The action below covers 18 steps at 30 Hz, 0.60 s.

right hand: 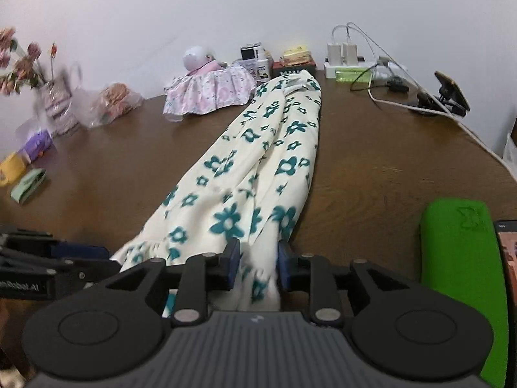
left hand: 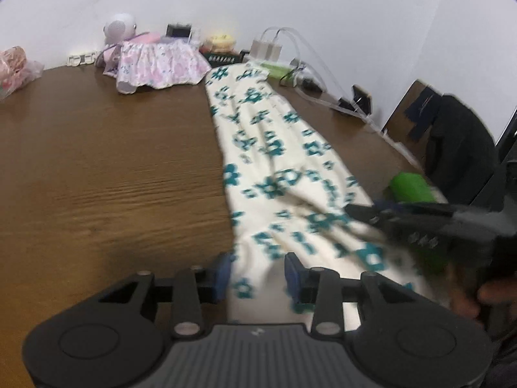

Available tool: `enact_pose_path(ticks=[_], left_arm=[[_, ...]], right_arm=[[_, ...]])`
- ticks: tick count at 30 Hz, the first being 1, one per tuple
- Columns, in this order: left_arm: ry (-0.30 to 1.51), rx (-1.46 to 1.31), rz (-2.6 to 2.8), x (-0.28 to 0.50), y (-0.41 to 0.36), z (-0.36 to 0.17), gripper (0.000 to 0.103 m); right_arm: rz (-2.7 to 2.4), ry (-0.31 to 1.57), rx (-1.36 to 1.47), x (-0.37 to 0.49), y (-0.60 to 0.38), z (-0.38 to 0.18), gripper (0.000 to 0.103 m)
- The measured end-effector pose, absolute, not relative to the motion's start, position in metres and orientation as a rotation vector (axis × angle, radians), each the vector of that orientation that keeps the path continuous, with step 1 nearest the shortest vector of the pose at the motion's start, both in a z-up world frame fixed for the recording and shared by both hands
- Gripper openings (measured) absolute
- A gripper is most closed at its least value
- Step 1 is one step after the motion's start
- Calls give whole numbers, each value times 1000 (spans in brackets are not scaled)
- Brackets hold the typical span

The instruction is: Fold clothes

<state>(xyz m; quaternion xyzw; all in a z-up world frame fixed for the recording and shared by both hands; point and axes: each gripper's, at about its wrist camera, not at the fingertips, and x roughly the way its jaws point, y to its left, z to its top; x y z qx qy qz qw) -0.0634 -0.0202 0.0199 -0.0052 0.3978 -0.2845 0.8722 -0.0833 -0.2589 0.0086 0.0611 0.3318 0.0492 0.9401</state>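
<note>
Left gripper (left hand: 258, 274) and right gripper (right hand: 258, 263) each pinch the near hem of the cream teal-flowered garment (right hand: 258, 161), stretched along the wood-grain table (right hand: 371, 174). Green pad (right hand: 458, 258) embossed, unreadable.

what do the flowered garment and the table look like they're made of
Flowered garment: soft, matte cloth, maybe fleece or flannel; it drapes in limp folds with a fuzzy cream surface. Table: brown wood or wood-look laminate; grain lines show under a slight sheen.
</note>
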Motion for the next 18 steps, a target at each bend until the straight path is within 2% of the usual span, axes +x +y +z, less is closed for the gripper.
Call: enact_pose_path(ticks=[1,2,8,9,10,12,18], left_arm=[[830,-7,-587,-68,-23,19,13],[829,2,-579,-73,-27,17,12],[771,1,-601,-120,-22,15,17],[757,-23,-574,-125,-14,14,23],[739,-44,-543,-129,-5,14,35],[699,-71,-510,-140,8,13,45],[723,-83,-518,-158,5,10,49]], right_arm=[[99,675,95,-86,-255,8,22],[96,674,64,-89,-251,7,21],[84,653,-20,-134,-260,8,22],[87,643,-3,-144,-266,10,23],[90,634,15,-153,-272,12,25],[109,602,36,-171,-283,17,25],[239,526,70,-198,-287,24,18]])
